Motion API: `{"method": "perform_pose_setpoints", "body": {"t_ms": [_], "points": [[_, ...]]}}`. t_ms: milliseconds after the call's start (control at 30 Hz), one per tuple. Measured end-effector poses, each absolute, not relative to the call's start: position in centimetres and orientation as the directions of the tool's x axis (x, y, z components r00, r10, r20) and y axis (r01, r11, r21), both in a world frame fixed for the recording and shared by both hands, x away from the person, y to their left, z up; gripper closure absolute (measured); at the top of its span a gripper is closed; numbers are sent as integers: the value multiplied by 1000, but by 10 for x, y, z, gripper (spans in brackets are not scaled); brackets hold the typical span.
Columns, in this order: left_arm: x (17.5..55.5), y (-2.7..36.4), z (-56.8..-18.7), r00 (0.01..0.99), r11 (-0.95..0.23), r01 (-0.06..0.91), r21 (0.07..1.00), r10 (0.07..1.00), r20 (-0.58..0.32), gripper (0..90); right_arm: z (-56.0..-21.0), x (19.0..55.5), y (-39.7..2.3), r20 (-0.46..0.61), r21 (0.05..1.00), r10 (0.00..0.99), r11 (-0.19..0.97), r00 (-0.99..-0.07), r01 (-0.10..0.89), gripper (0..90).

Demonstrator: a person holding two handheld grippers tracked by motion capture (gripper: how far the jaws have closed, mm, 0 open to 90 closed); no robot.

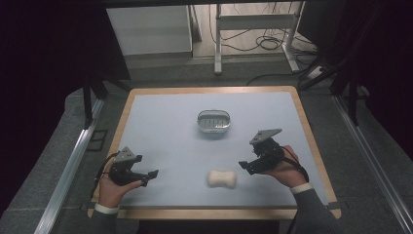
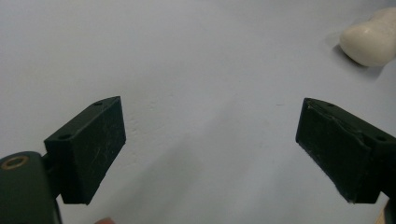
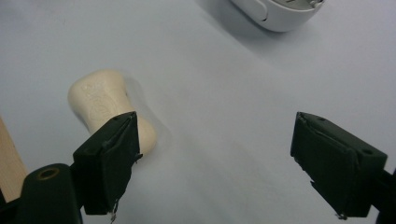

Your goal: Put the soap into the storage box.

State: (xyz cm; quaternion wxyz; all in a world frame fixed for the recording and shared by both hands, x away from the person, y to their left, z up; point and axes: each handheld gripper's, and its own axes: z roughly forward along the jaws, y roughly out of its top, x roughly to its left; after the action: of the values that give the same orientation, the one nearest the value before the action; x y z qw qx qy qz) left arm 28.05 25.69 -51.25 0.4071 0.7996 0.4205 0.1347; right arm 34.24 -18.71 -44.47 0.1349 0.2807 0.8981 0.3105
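Your right gripper [image 1: 245,166] has its jaws spread wide with nothing between them, hovering just beside the cream bar of soap [image 1: 222,179], which lies near the front edge of the table [image 1: 160,122], likely lining up for a grab. Your left gripper [image 1: 150,177], also wide and empty, waits apart, while the soap dish [image 1: 213,122] sits farther back as the probable destination.
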Motion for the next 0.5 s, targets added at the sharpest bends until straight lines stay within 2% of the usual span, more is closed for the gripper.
{"method": "perform_pose_setpoints", "body": {"t_ms": [500], "points": [[281, 256, -514, 614, -321, 561, 763, 779, -123, 89, -453, 339, -160, -63, 580, 521, 713, -851, 394, 177]]}}
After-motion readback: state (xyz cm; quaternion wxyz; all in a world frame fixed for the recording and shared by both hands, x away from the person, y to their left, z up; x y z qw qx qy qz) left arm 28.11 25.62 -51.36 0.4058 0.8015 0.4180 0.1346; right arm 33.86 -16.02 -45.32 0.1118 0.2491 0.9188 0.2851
